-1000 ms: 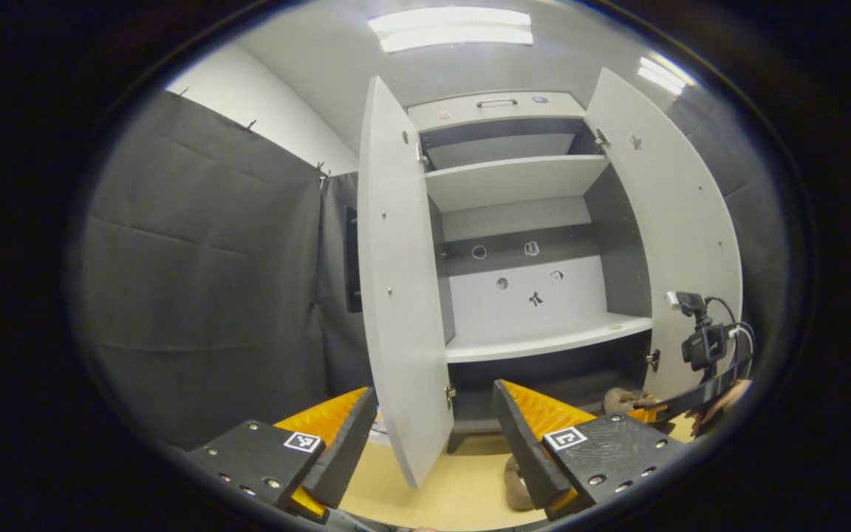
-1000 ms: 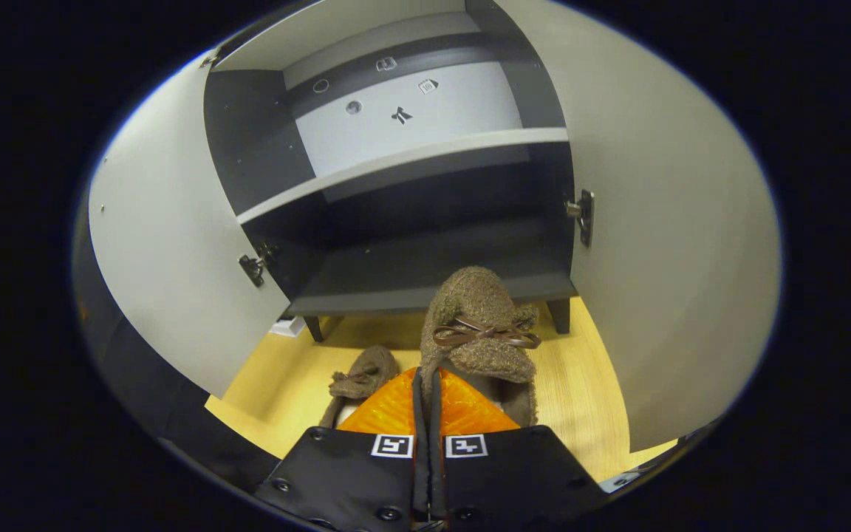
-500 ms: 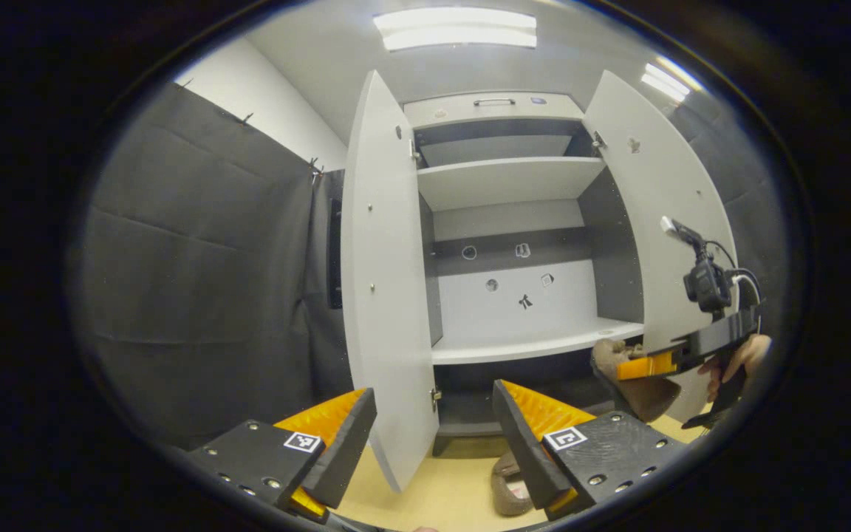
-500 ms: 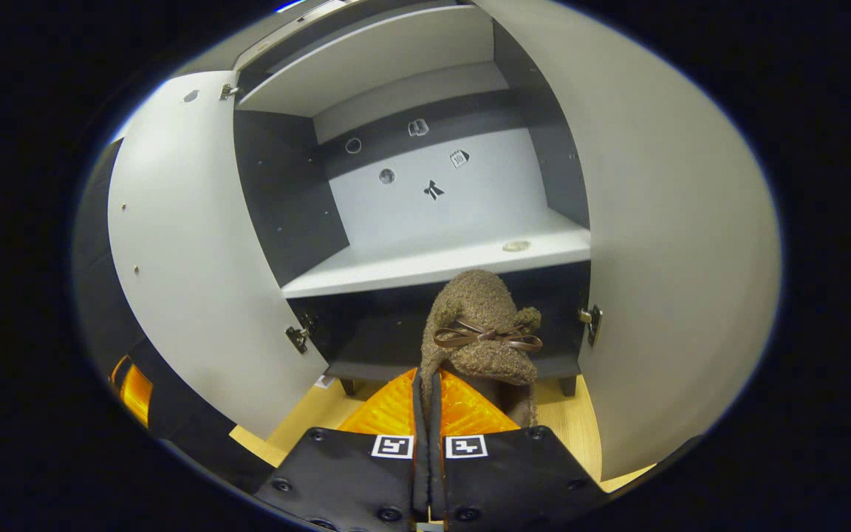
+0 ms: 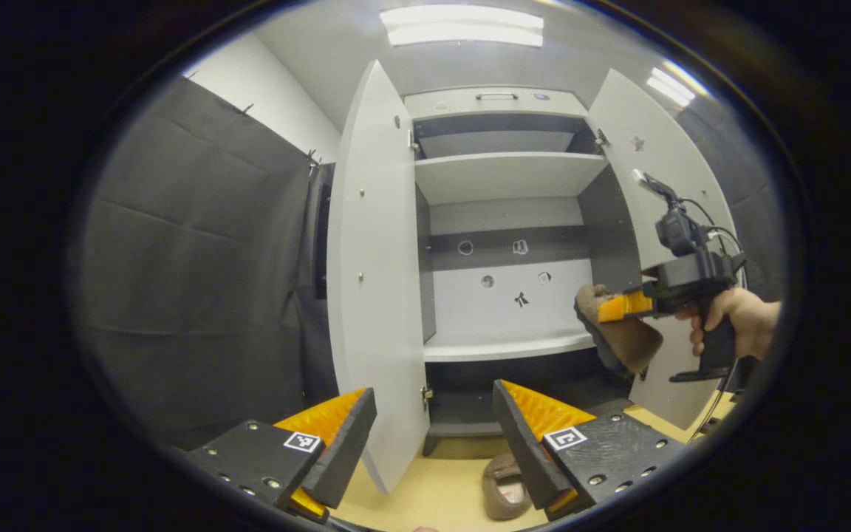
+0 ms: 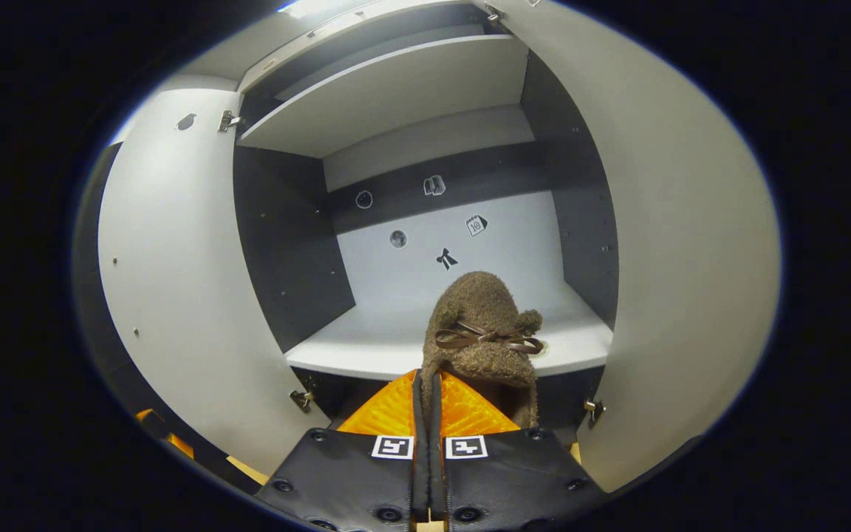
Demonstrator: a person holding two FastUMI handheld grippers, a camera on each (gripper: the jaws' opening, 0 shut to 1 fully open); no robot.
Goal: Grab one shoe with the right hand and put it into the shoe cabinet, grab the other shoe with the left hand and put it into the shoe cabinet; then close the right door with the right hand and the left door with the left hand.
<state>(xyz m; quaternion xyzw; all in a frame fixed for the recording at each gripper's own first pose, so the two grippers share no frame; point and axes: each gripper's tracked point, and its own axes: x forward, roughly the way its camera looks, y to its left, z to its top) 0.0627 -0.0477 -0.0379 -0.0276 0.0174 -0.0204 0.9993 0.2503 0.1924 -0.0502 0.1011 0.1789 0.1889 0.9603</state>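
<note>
Right now the right tongs (image 6: 429,399) are clenched on the heel edge of a fuzzy brown slipper (image 6: 486,332), centre frame, raised level with the cabinet's middle shelf (image 6: 388,347) for insertion; its long axis and toe point into the cabinet. The left tongs (image 5: 433,436) gape released above the other slipper (image 5: 503,488) on the floor.
</note>
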